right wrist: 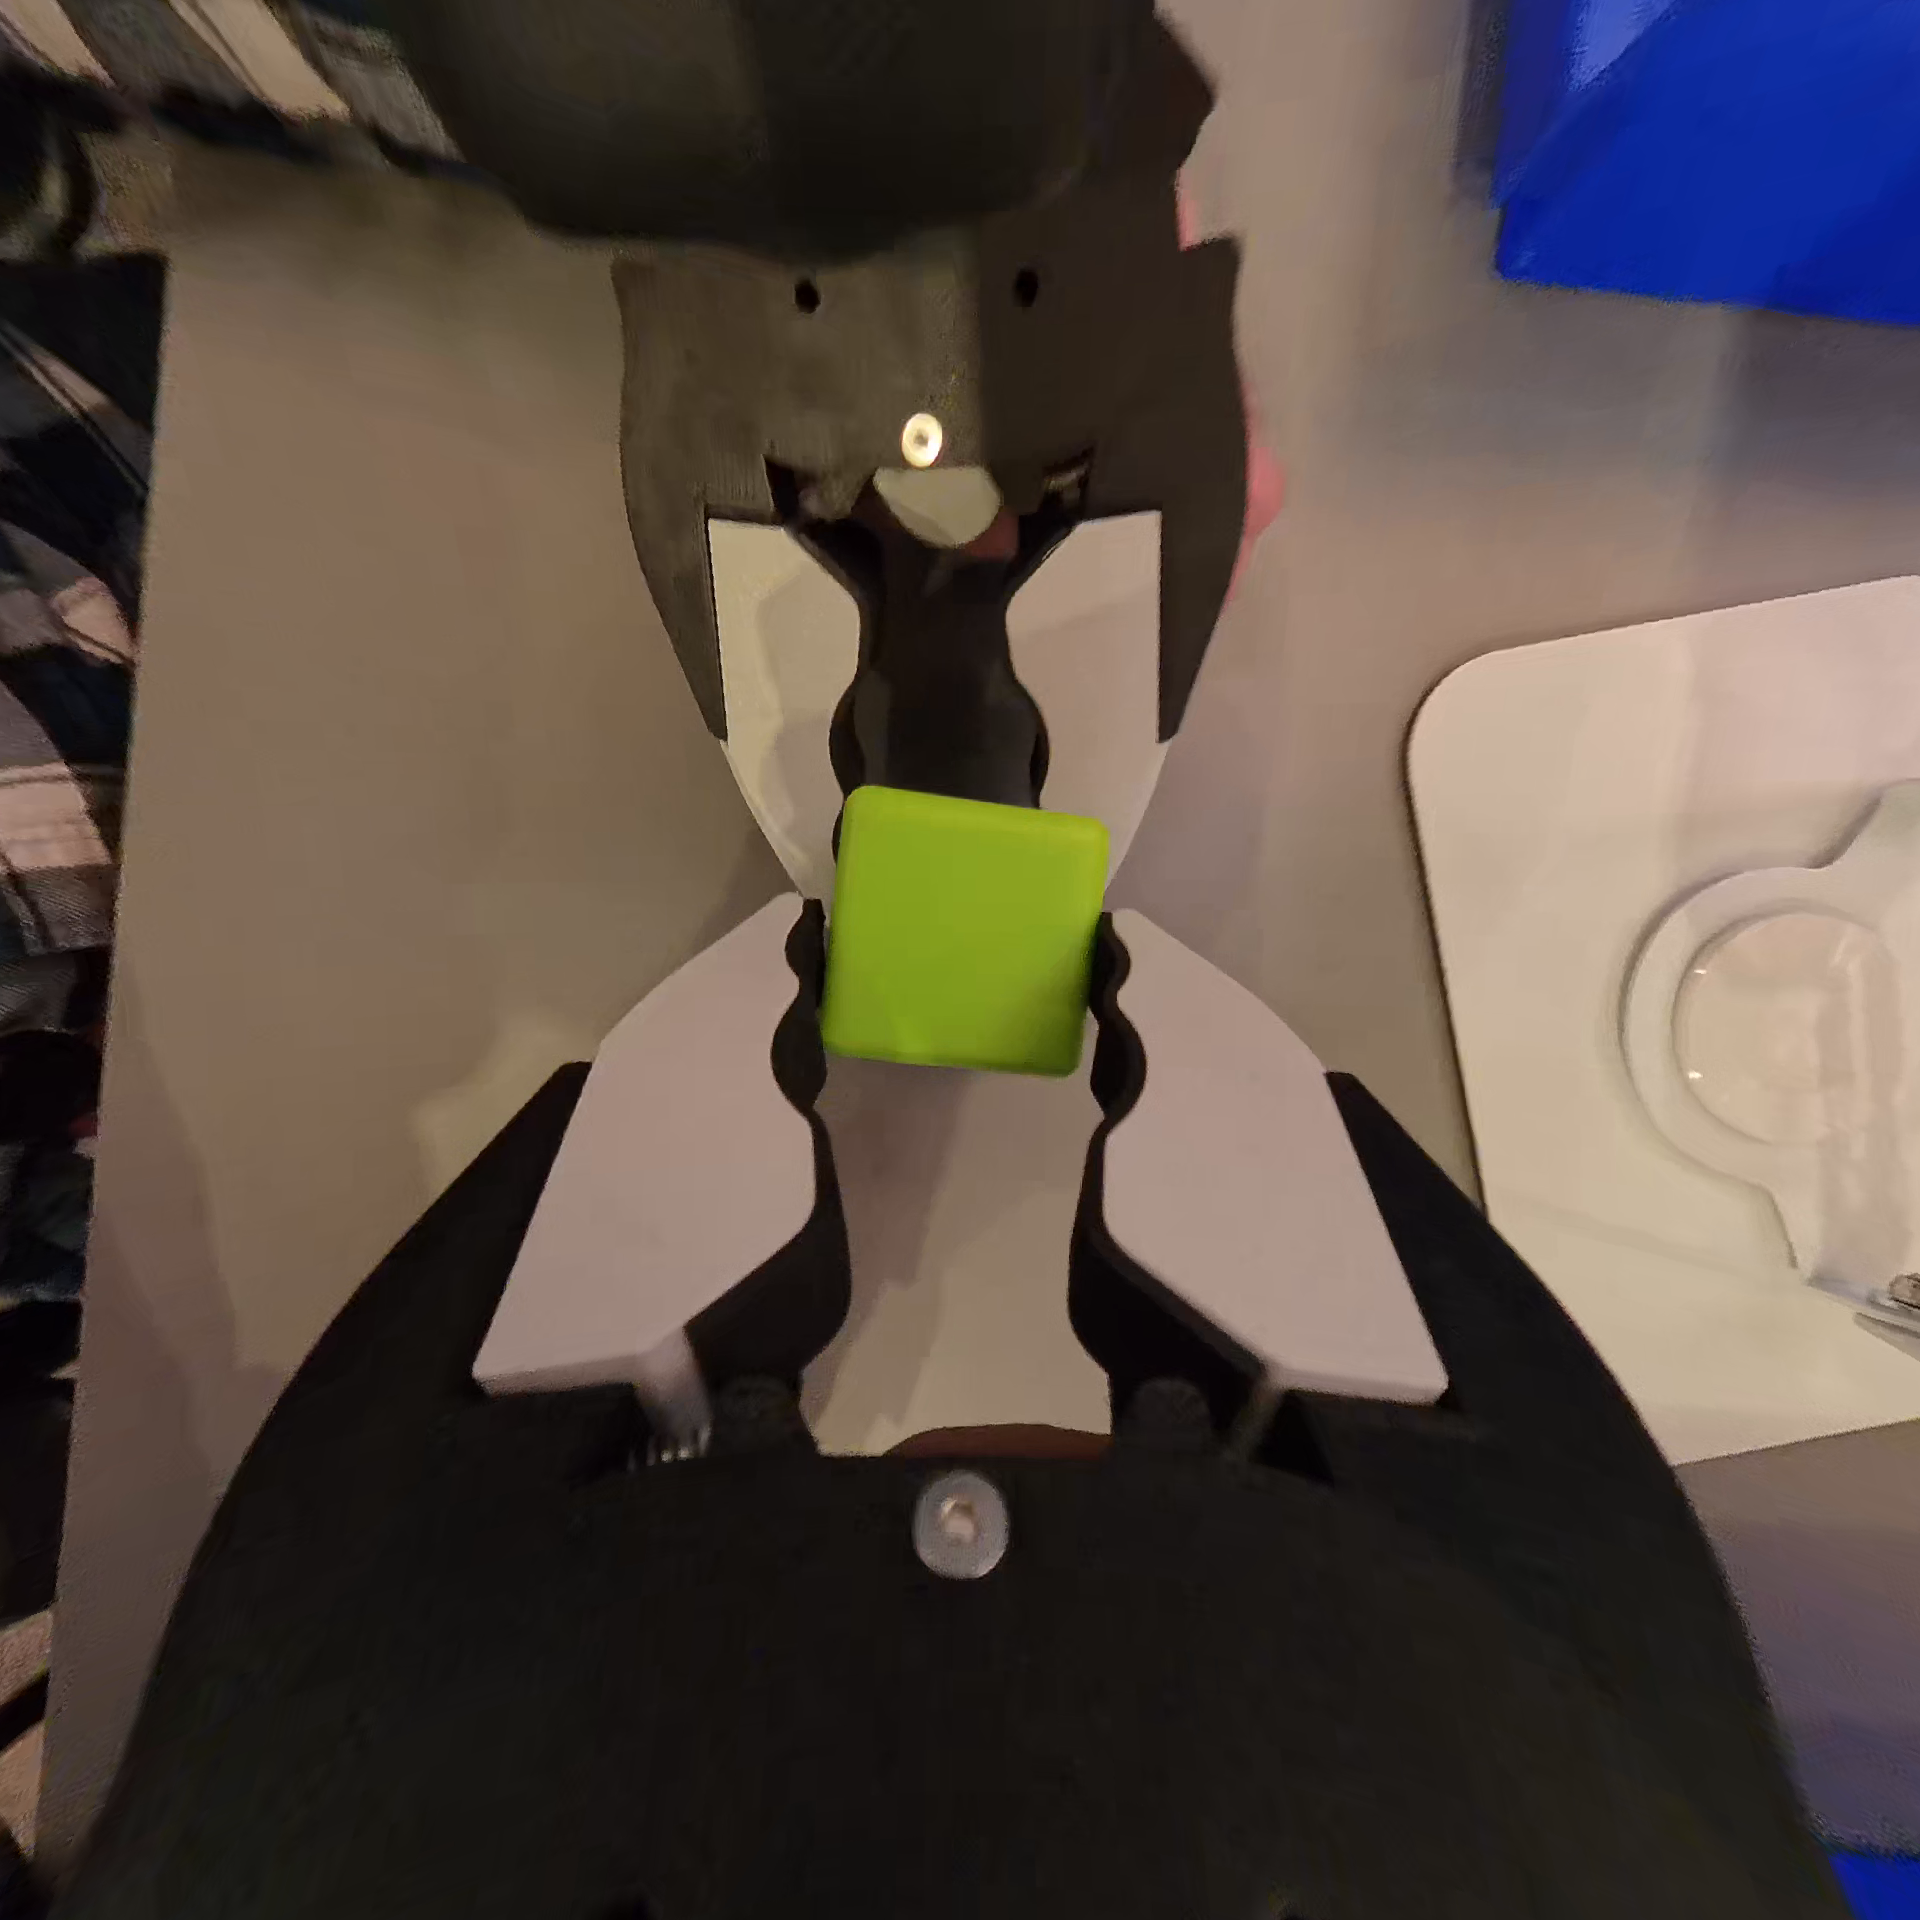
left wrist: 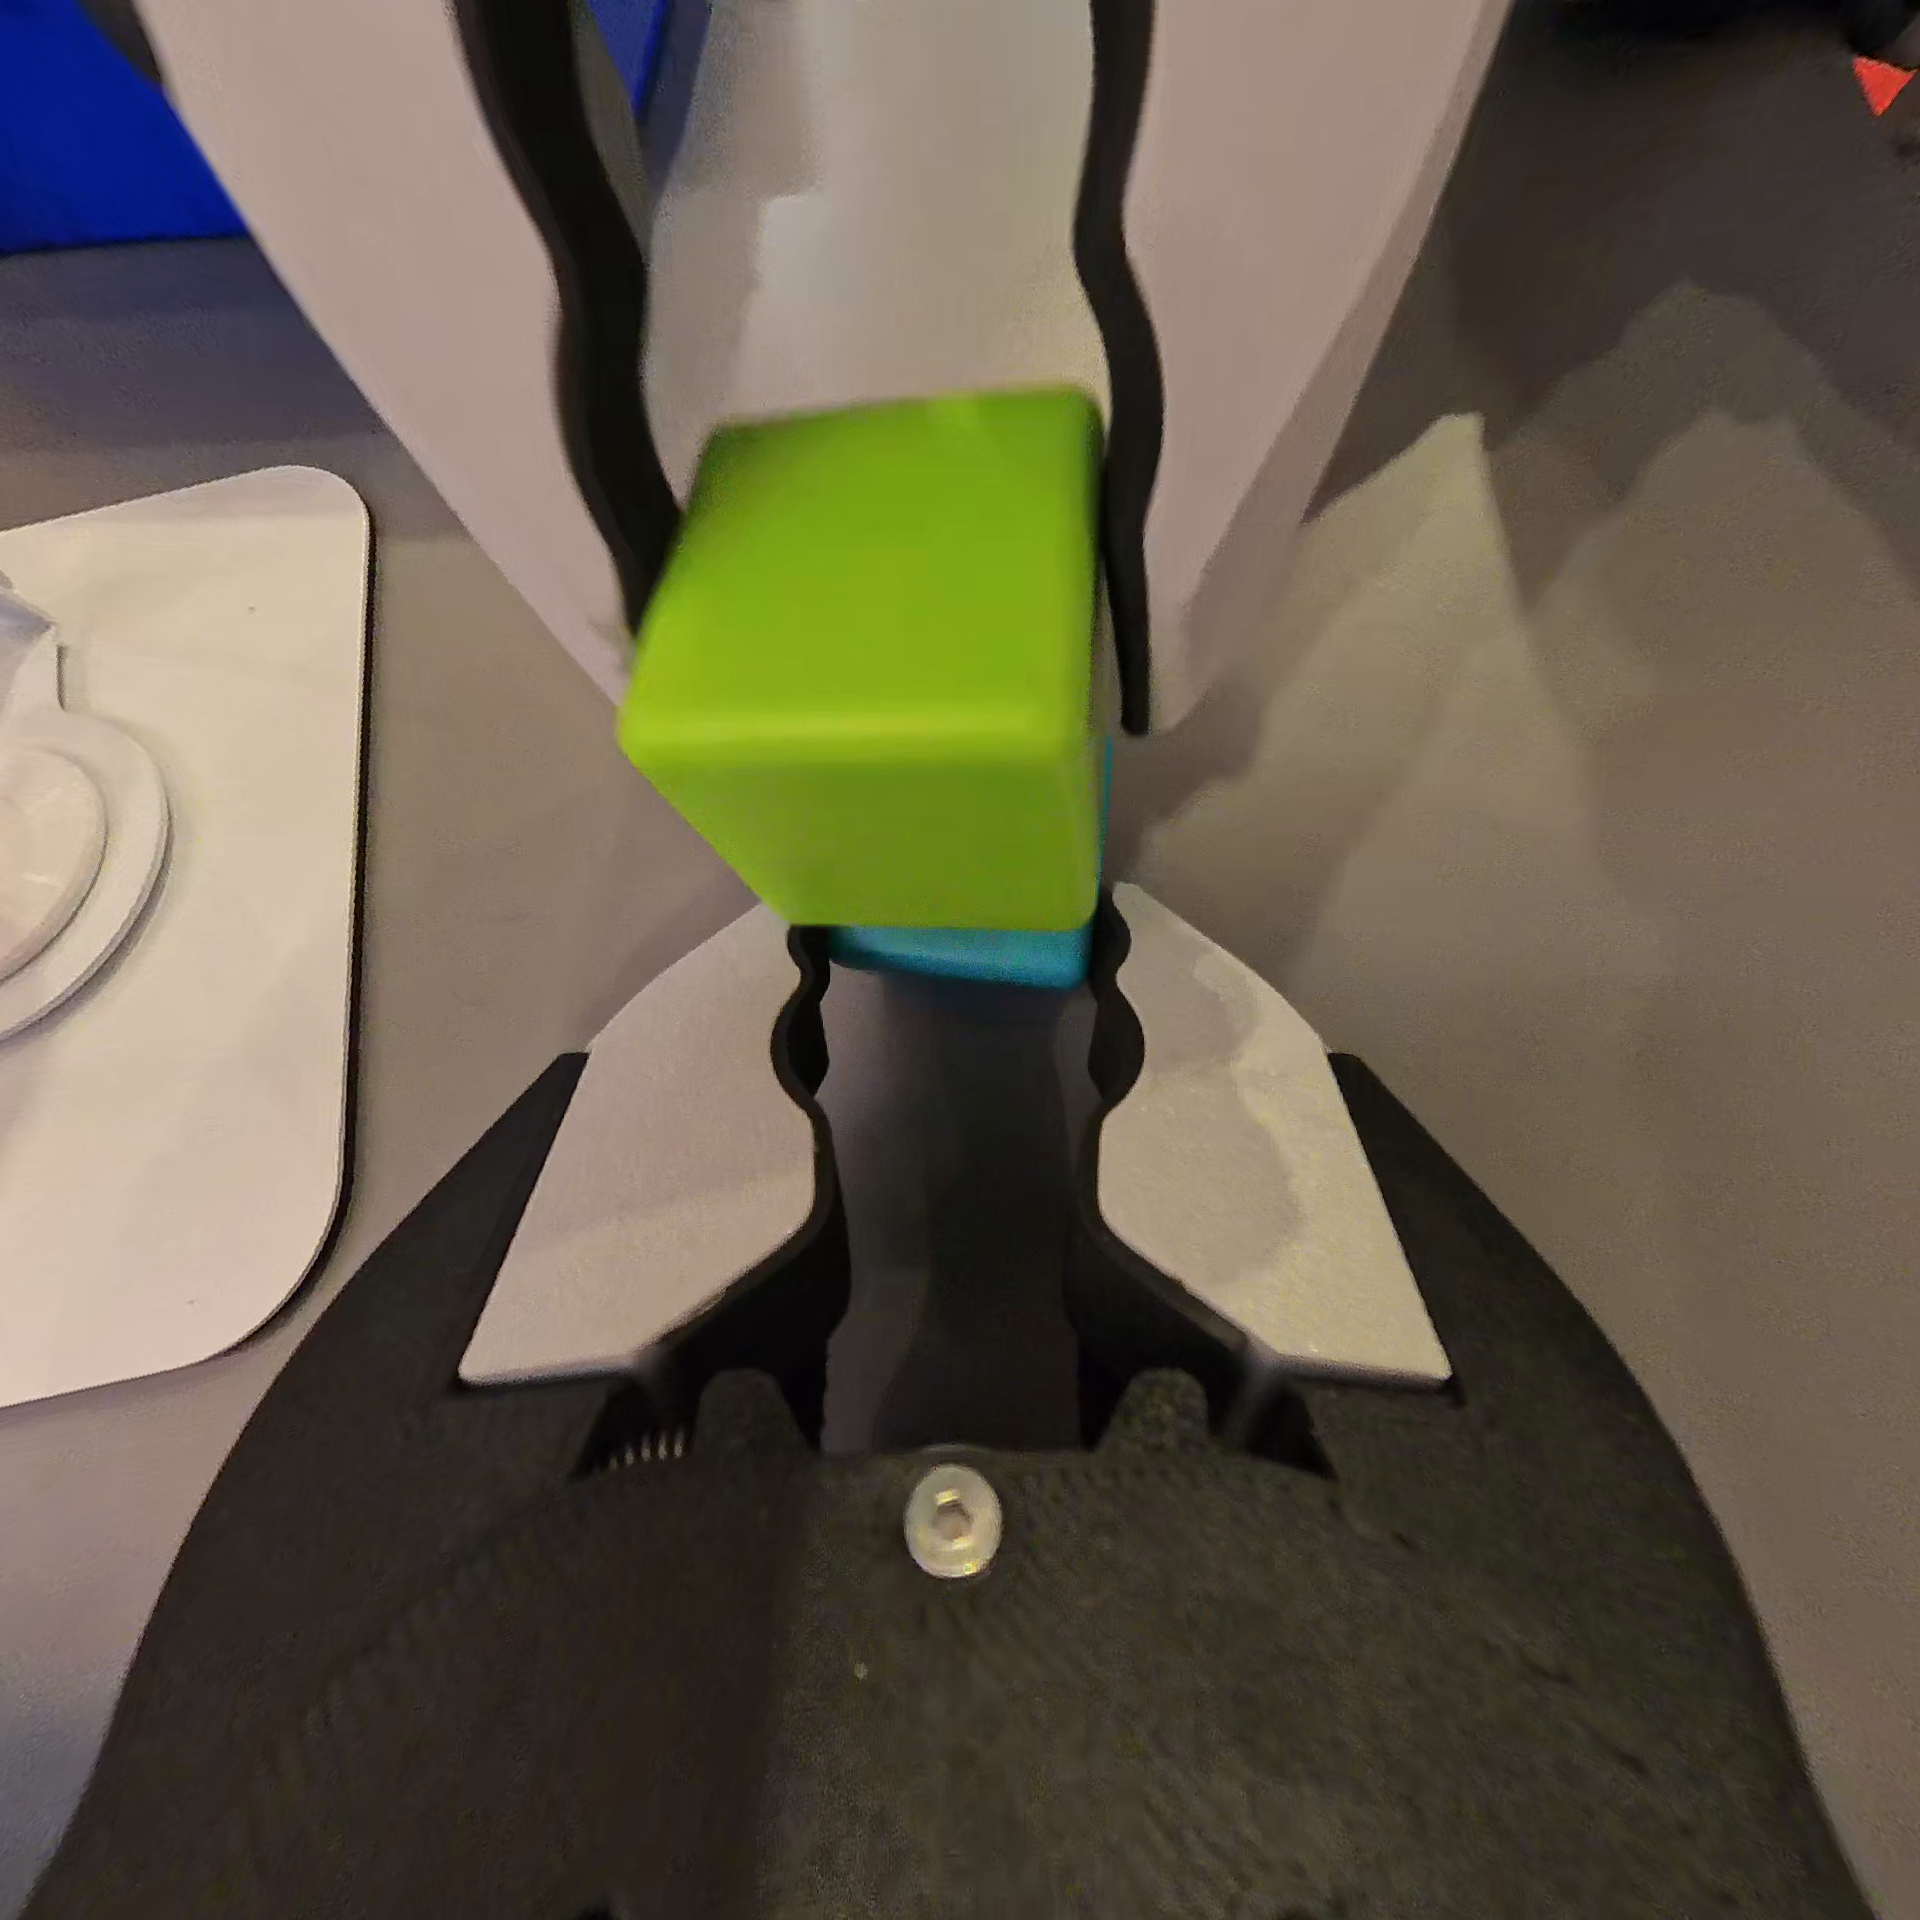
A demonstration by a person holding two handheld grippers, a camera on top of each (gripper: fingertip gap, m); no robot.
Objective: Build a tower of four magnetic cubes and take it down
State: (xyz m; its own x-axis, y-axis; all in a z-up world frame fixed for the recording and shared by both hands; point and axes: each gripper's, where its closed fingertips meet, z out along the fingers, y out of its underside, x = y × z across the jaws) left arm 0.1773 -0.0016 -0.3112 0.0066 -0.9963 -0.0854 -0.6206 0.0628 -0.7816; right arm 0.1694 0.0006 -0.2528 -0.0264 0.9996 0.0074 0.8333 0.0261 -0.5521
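Observation:
A green cube (left wrist: 873, 665) sits tilted on a teal cube (left wrist: 961, 956), touching it. My left gripper (left wrist: 956, 956) is shut on the teal cube, which is mostly hidden under the green one. My right gripper (left wrist: 883, 665) reaches in from the far side and is shut on the green cube. In the right wrist view the right gripper (right wrist: 961, 935) holds the green cube (right wrist: 961, 935) between its black pads, and the left gripper (right wrist: 940, 769) faces it from beyond. The teal cube is hidden there. Both cubes are held above the grey table (left wrist: 1558, 935). No other cubes show.
A white mat with a clear round plastic holder (left wrist: 187, 935) lies to the left, and it also shows in the right wrist view (right wrist: 1662, 987). A blue box (right wrist: 1714, 156) stands behind it. Plaid cloth (right wrist: 52, 623) lies past the table's edge. My hands' fingertips stand some 5 cm from each other.

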